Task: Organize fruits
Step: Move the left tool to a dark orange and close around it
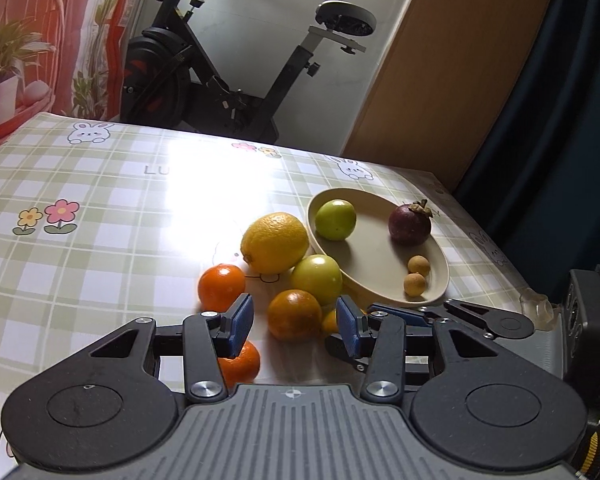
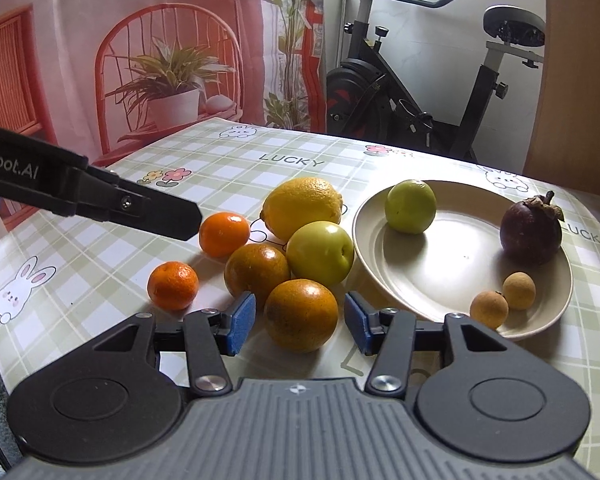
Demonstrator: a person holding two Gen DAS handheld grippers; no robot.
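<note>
1. Two blue-padded fingers of the left gripper [image 1: 295, 322] stand wide apart in the left wrist view, framing a dark-skinned round orange [image 1: 295, 314] that lies on the green-checked vinyl tablecloth [image 1: 100, 184]; whether the pads touch it cannot be told.
2. Behind the left finger a small bright tangerine [image 1: 221, 287] shows in full, while a second small tangerine [image 1: 240, 364] is mostly hidden under that finger's linkage.
3. A sliver of a further orange fruit beside the right pad is too covered to identify.
4. Beyond, a large yellow lemon [image 1: 274, 242] and a green round apple [image 1: 317, 279] sit just beside the beige oval plate [image 1: 380, 276], which holds another green apple [image 1: 335, 219], a dark purple mangosteen [image 1: 410, 224] and two small tan longans [image 1: 417, 274].
5. The right gripper's black frame is partly cut off at that view's right edge.
6. In the right wrist view the right gripper [image 2: 300, 322] is also spread wide, its pads either side of a second dark-skinned orange [image 2: 301, 315] with a visible gap on both sides.
7. The left gripper's black finger enters from the left, its tip near a tangerine; its pads are out of sight here.
8. A black exercise bike [image 2: 412, 92] stands behind the table.
</note>
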